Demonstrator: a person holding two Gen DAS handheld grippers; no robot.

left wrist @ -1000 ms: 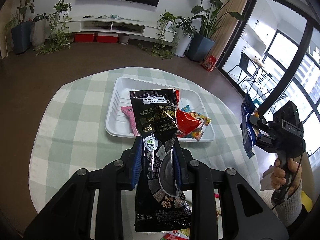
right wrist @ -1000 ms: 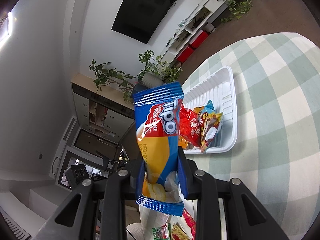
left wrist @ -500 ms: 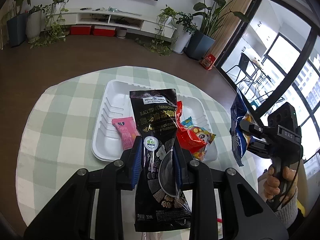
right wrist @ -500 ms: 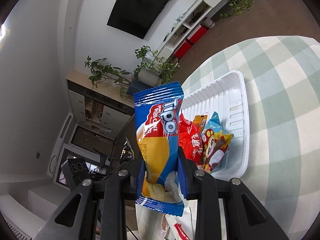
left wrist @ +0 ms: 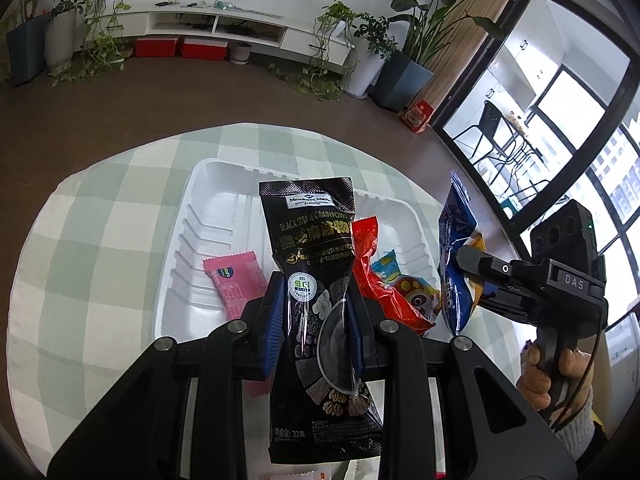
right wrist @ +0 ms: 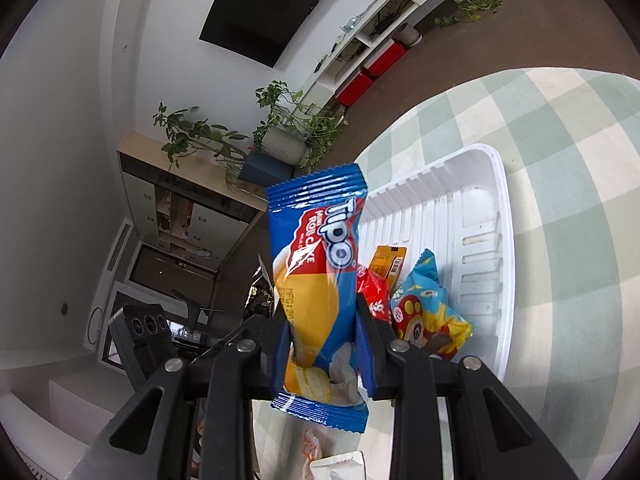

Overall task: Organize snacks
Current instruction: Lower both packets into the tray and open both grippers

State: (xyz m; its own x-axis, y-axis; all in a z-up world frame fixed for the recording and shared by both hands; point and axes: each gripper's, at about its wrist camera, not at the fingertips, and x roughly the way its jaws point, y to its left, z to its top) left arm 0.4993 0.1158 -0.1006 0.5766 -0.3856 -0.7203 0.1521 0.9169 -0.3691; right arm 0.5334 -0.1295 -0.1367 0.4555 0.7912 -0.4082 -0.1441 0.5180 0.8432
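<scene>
My left gripper is shut on a black sesame-powder packet and holds it upright over the near edge of the white tray. My right gripper is shut on a blue Tipo roll-cake packet, held above the tray's edge; it also shows in the left wrist view at the tray's right side. In the tray lie a pink packet, a red packet, a light-blue cartoon packet and an orange packet.
The round table has a green-and-white checked cloth. More snack wrappers lie near the table's front edge under the grippers. A TV stand, plants and a glass door stand around the room.
Both grippers have moved closer to the tray with their packets. The right gripper has come in toward the tray's right side.
</scene>
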